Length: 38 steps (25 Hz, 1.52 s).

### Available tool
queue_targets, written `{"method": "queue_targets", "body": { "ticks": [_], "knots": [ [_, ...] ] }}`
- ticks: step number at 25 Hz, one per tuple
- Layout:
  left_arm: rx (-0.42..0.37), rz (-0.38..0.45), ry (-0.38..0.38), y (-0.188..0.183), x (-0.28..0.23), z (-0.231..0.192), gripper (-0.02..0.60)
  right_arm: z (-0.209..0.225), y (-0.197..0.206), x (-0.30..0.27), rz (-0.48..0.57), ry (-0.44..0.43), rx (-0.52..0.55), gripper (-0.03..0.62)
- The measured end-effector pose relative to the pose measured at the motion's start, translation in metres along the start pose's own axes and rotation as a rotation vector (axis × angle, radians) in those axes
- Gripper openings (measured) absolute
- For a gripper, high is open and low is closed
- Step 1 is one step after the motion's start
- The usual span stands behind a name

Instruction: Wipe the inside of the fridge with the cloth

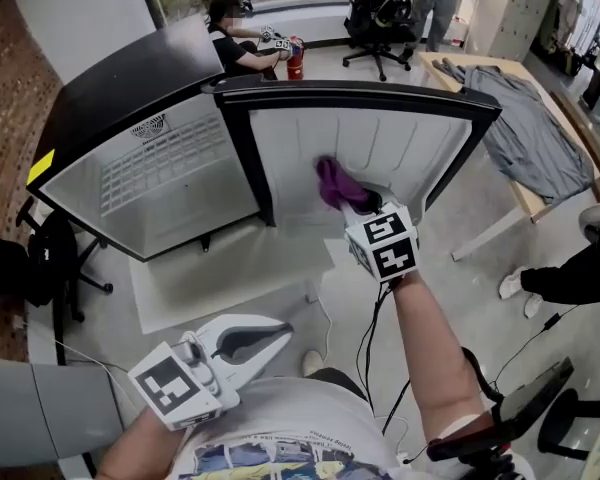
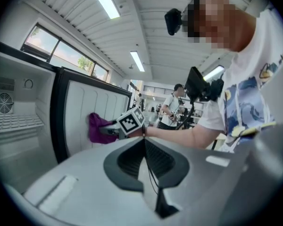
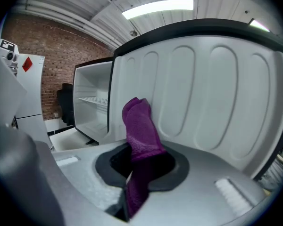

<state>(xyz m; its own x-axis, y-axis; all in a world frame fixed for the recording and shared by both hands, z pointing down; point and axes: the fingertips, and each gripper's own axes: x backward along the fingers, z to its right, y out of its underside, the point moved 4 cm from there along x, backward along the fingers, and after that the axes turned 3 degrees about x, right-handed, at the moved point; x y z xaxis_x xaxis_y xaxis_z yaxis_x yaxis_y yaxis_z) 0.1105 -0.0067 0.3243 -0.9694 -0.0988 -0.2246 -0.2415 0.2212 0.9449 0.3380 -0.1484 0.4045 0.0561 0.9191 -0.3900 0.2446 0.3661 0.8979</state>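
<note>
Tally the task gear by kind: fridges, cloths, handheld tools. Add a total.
Black mini fridge with white interior, door open: 1
Purple cloth: 1
White two-jaw tools: 2, the left tool shut and empty, the right tool shut on the cloth
Total: 4

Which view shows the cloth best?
The right gripper view: the cloth sits centre frame, clamped in the right hand-held gripper. The head view and left gripper view show it only small, at the door.
</note>
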Motion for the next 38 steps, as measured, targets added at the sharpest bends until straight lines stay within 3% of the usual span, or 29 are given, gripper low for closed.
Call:
{"method": "queue_targets", "body": {
  "ticks": [17, 23, 27, 38],
  "knots": [
    [-0.030, -0.041, 0.141, 0.011, -0.038, 0.018, 0.005, 0.096, 0.067, 0.089, -0.093, 0.325, -0.114, 0.054],
    [-0.021, -0.018, 0.138, 0.012, -0.041, 0.022, 0.005, 0.112, 0.076, 0.105, -0.102, 0.372, -0.142, 0.054],
    [0.002, -0.026, 0.135, 0.009, -0.042, 0.025, 0.005, 0.101, 0.065, 0.105, -0.064, 0.324, -0.130, 0.054],
    [0.028, -0.002, 0.057, 0.008, -0.026, 0.018, 0.005, 0.009, 0.026, 0.039, -0.005, -0.011, -0.007, 0.054]
  ]
}}
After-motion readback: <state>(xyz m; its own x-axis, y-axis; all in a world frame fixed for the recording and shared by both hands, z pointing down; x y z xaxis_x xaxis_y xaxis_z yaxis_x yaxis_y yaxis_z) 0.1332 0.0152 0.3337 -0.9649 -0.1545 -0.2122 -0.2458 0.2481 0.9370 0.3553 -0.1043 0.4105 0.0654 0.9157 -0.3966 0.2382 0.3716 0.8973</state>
